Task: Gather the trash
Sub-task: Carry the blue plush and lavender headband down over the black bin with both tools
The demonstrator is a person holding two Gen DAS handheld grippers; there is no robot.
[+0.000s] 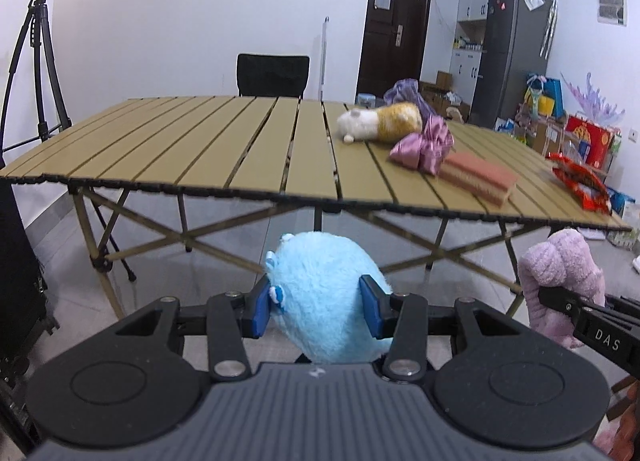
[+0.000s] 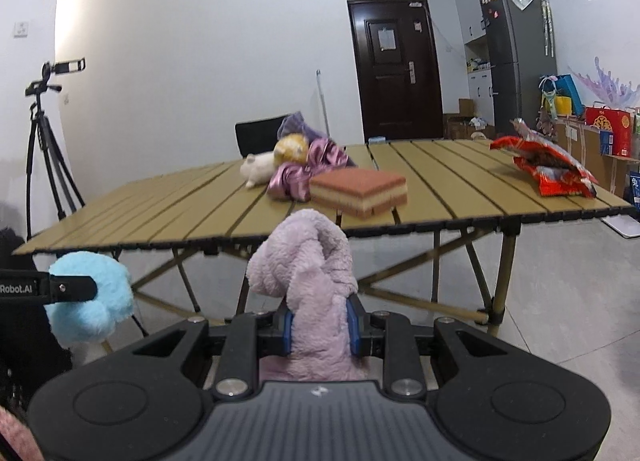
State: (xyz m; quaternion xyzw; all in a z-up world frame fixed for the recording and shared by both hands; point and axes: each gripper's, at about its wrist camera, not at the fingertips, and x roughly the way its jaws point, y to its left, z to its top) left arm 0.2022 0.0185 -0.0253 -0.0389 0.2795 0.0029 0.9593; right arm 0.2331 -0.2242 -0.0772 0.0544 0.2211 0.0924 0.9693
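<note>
- Left wrist view, lower centre: left gripper (image 1: 318, 307) clamps a blue plush (image 1: 326, 297); the blue pads (image 1: 262, 311) press its two flanks, and the toy bulges above and past the jaws.
- Same view, right edge: right gripper seen side-on, its finger across a pink plush (image 1: 560, 273).
- Right wrist view, lower centre: right gripper (image 2: 320, 327) pinches the pink plush low on its body, jaws narrow; the upper part flops forward above them.
- Same view, left edge: the left gripper's finger crosses the blue plush.
- Both grippers are held short of and below the near edge of the table (image 2: 440, 177), pointing toward it.
- Tabletop, mid-frame: sponge (image 2: 360, 191), purple cloth (image 2: 298, 177), yellow-white plush (image 2: 276, 163); red wrapper (image 2: 548, 167), upper right.
- Far: tripod (image 1: 38, 57), upper left; door (image 2: 394, 69); fridge (image 2: 516, 57).
</note>
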